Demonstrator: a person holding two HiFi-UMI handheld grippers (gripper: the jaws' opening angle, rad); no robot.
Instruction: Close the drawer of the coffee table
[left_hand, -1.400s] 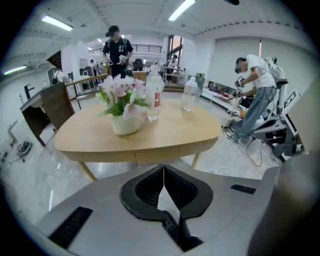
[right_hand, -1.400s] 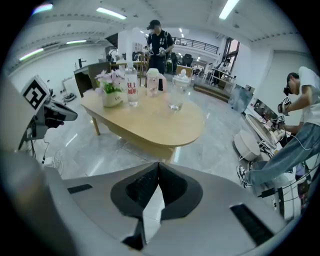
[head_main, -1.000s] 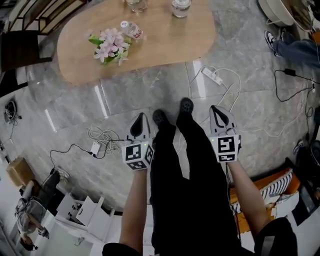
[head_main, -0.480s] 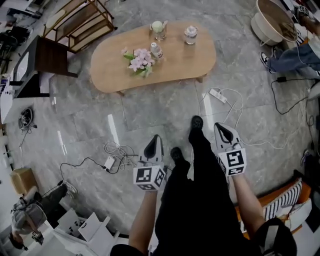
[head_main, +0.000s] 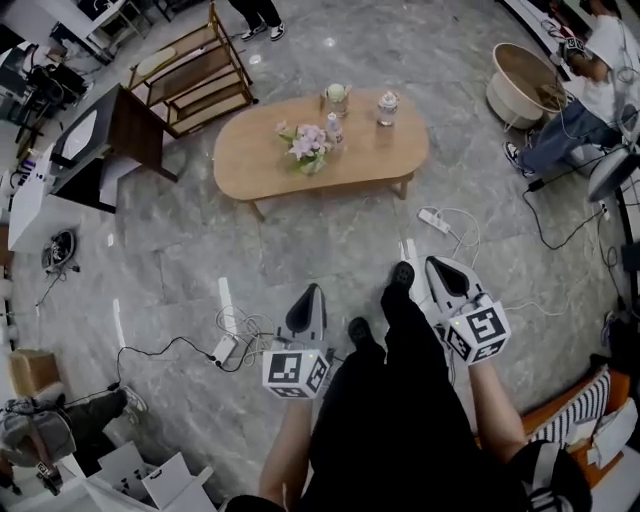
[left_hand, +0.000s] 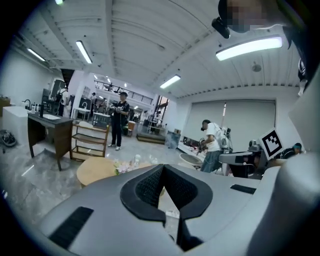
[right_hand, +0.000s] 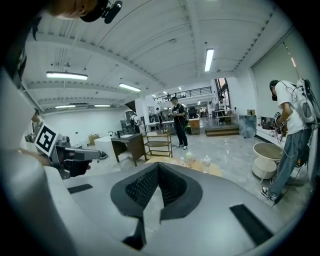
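Observation:
The oval wooden coffee table stands well ahead of me on the grey stone floor, with pink flowers and small bottles and jars on top. No drawer shows from here. My left gripper and right gripper hang on either side of my legs, far short of the table, both shut with nothing between the jaws. In the left gripper view the table lies low behind the shut left gripper. The right gripper view shows the table just past the shut right gripper.
A power strip with white cables lies between me and the table, and more cables lie at the left. A wooden shelf, a dark desk, a round white tub and a person surround the table.
The head view has pulled up and back, so the table looks smaller and farther away. Both grippers rose along with it and stay shut.

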